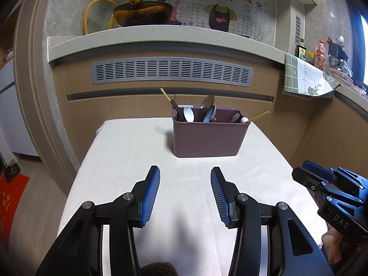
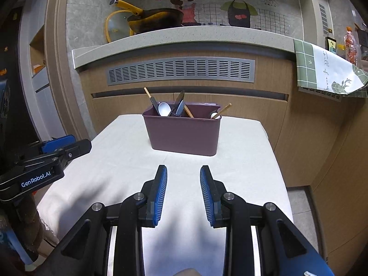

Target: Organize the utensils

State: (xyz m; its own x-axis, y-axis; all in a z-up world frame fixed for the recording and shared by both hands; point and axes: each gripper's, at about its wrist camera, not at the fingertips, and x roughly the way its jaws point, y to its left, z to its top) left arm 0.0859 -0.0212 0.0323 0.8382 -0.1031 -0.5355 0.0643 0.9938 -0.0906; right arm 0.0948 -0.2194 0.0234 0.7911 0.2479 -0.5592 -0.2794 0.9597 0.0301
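Both the left gripper (image 1: 185, 172) and right gripper (image 2: 183, 171) hang released and empty, so honestly any clumsy grab could tip the crammed purple bin (image 1: 208, 138), scattering spoons and chopsticks.

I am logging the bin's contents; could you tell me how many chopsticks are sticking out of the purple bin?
2 visible. One chopstick rises from the left end of the purple bin; the other chopstick leans out over its right end. Others may be hidden inside among the spoons.
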